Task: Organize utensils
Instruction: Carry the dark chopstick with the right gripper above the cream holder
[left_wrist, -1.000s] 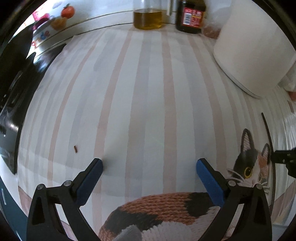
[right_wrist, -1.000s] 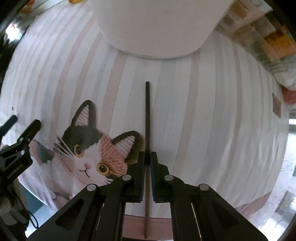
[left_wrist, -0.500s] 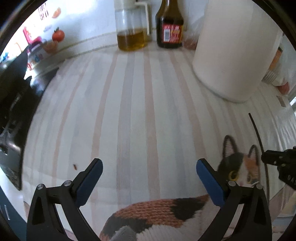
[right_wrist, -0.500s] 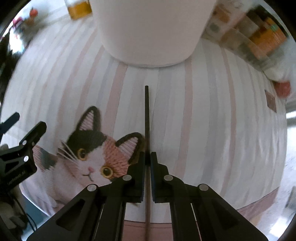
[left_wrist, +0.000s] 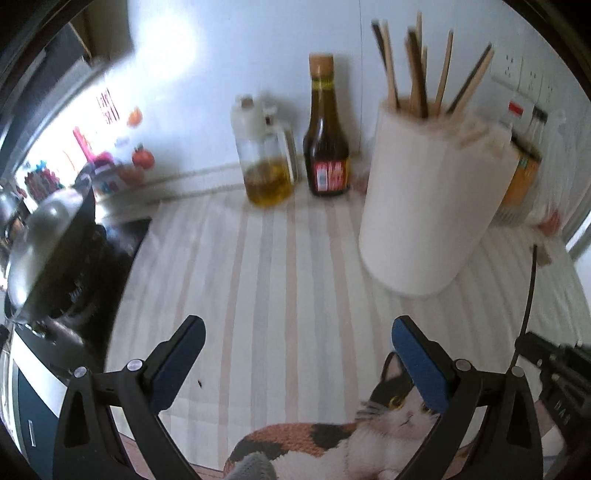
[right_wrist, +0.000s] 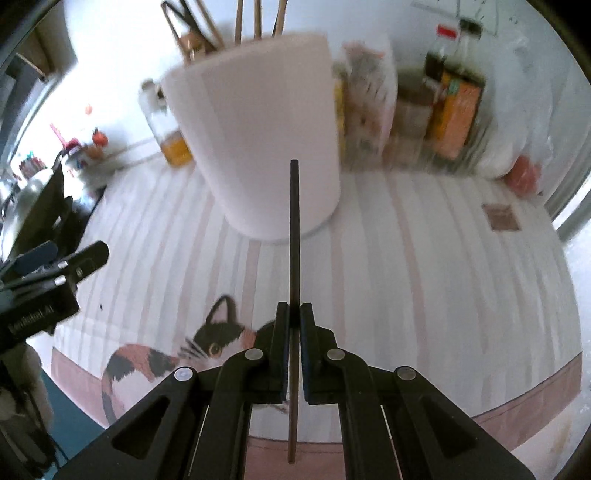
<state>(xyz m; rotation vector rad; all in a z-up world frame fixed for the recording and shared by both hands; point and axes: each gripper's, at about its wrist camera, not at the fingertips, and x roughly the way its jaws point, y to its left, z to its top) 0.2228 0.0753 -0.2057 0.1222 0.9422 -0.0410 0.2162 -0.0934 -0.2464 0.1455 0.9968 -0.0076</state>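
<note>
The thin, straight, dark brown chopstick (right_wrist: 294, 236) is showing as a plain slender rod with a blunt squared tip. The right gripper (right_wrist: 294, 314) is pinching it between its two black fingers, which are pressing together on the shaft partway along its length. The chopstick's long axis is running straight forward along the fingers, with one end pointing ahead toward the tall white cylindrical utensil holder (right_wrist: 258, 140) and the other end sticking out behind the fingers. In the right wrist view its forward tip is overlapping the lower front wall of the holder; whether it is touching cannot be told. It is hanging above the white cloth with pale pink and grey stripes and a calico cat print (right_wrist: 424, 280).

The holder is standing upright on the cloth, with several wooden and dark chopsticks (left_wrist: 417, 70) leaning out of its open top.

The left gripper (left_wrist: 295, 350) is hovering over the cloth with its blue-padded fingers spread wide, gripping nothing. From its view the held chopstick (left_wrist: 530, 291) is appearing at the far right as a thin dark line, to the right of the holder.
</note>
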